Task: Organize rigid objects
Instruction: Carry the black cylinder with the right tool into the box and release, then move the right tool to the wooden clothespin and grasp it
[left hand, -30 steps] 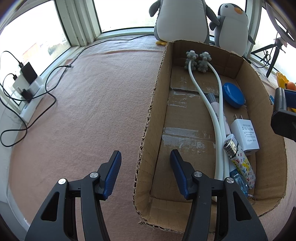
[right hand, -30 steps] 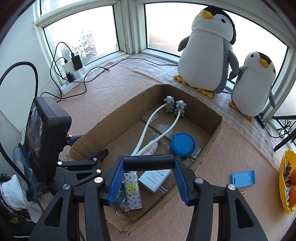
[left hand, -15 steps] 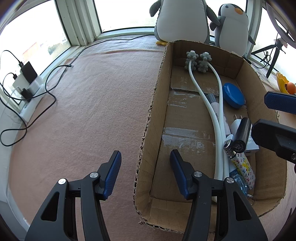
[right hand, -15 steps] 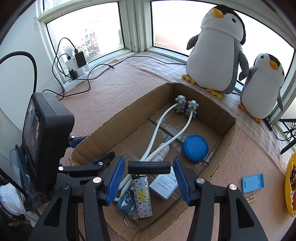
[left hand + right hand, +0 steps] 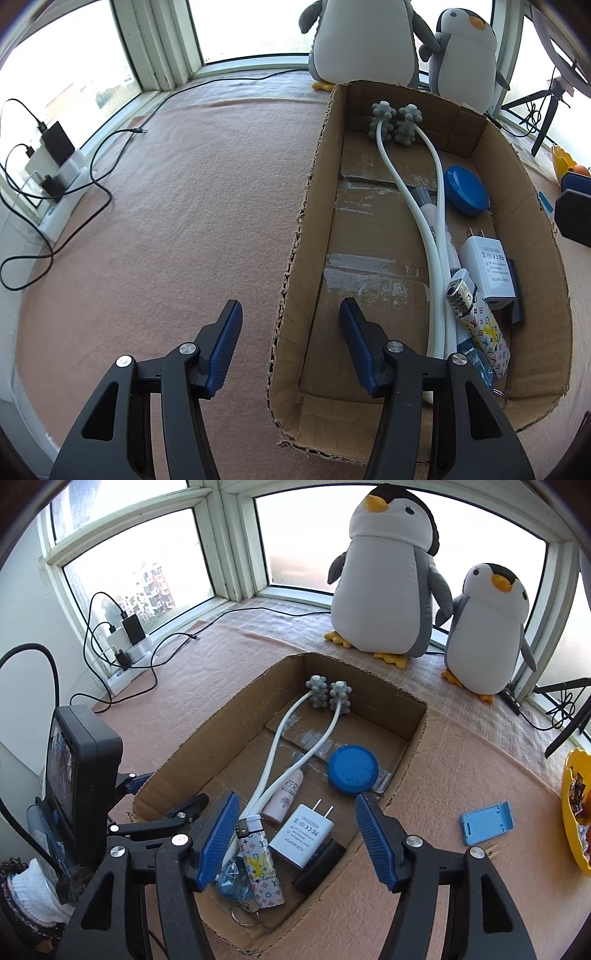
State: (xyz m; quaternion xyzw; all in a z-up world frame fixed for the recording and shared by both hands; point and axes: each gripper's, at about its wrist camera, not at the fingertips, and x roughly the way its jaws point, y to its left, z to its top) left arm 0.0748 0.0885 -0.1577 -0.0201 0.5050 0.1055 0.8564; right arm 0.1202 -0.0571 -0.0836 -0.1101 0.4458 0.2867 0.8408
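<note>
Grippers hover over a cardboard box [image 5: 413, 738] of small items on a pink cloth [image 5: 166, 221].

Only the right-wrist view shows the blue holder [image 5: 487, 821] outside; the black cylinder [image 5: 319, 866] lies inside beside the white adapter [image 5: 303, 834]. Left gripper [image 5: 290, 350] straddles the box's wall; right gripper [image 5: 295, 843] opening, empty. Plush penguins [image 5: 388, 579] line the windows.

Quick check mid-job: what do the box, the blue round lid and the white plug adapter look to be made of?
Box: corrugated cardboard, matte brown, with ragged torn edges and taped flaps. Blue round lid: probably plastic, smooth with a dull sheen. White plug adapter: glossy hard plastic body, printed label, two metal-looking prongs.
</note>
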